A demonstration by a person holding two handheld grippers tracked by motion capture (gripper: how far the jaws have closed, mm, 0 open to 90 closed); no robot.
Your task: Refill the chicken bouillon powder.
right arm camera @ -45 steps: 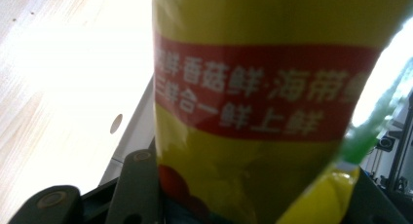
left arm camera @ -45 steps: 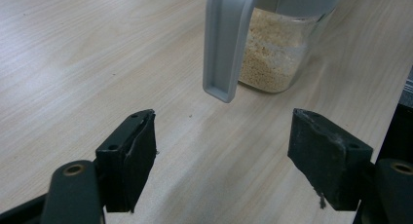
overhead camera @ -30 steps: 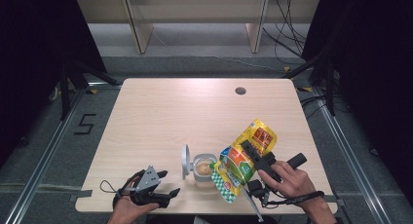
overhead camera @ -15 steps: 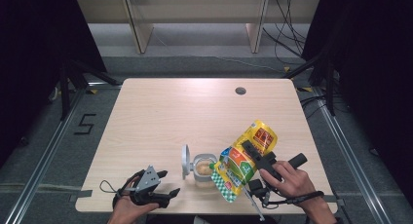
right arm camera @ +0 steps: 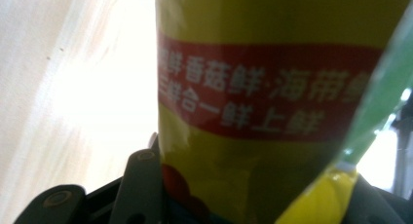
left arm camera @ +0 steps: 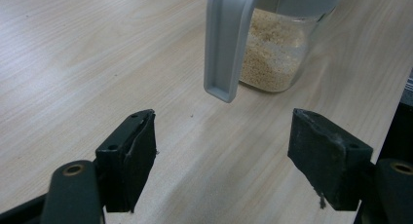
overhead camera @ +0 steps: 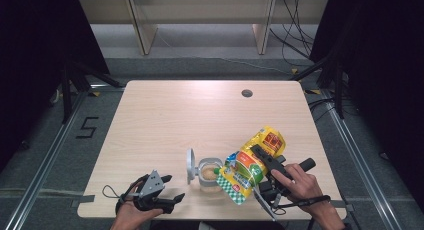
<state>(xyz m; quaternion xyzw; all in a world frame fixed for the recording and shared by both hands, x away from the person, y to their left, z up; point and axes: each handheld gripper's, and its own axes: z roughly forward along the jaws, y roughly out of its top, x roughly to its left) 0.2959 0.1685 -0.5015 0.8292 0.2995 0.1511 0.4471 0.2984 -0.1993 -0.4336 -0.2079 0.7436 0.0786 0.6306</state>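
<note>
right tool (overhead camera: 250, 162): clamped on yellow pouch (overhead camera: 252, 162), tilted over open jar (overhead camera: 209, 174), lower centre of worktop (overhead camera: 165, 120) | left tool (left arm camera: 224, 158): jaws apart, empty, lower left | pouch: light, soft, slippery film; likely grip mid-body | jar: glass, fragile

Pale wooden table (overhead camera: 165, 120), round grommet hole (overhead camera: 246, 93)
</note>
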